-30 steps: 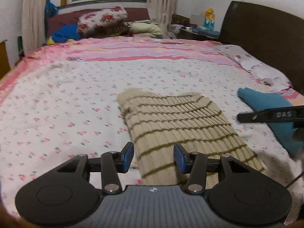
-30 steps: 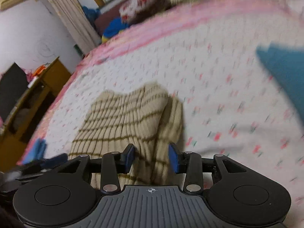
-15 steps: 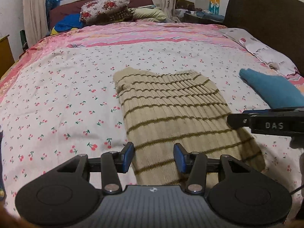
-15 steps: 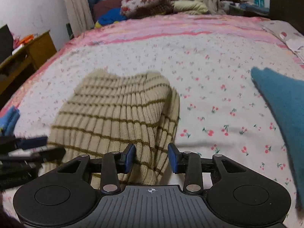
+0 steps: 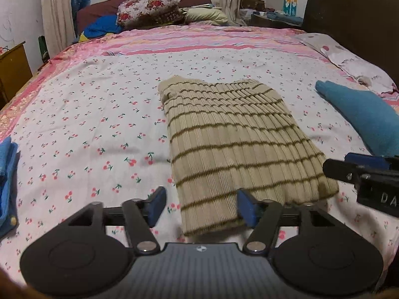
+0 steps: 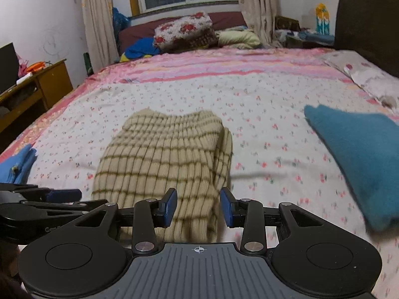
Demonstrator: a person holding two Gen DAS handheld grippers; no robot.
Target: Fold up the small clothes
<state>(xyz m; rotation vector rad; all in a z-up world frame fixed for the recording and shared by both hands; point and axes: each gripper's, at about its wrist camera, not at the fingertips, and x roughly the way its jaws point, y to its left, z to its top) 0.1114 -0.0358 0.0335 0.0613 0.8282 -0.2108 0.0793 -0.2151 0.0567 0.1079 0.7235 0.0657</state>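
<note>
Both grippers hovered over the near edge of the sweater (image 5: 234, 144), which lay folded lengthwise near the middle of the bed (image 5: 99, 104). Left gripper (image 5: 202, 206) stood with jaws parted and nothing between them, straddling the near left corner; right gripper (image 6: 198, 206) was likewise parted and empty, over the near right side, where a second layer showed along the right edge. The step seemed to be taking the near hem to fold it toward the far end. To do it well, each pair of jaws should have pinched every layer at its corner, level with the other, then carried the hem far together so the stripes lined up. A blue garment (image 6: 356, 154) lay well apart to the right.
</note>
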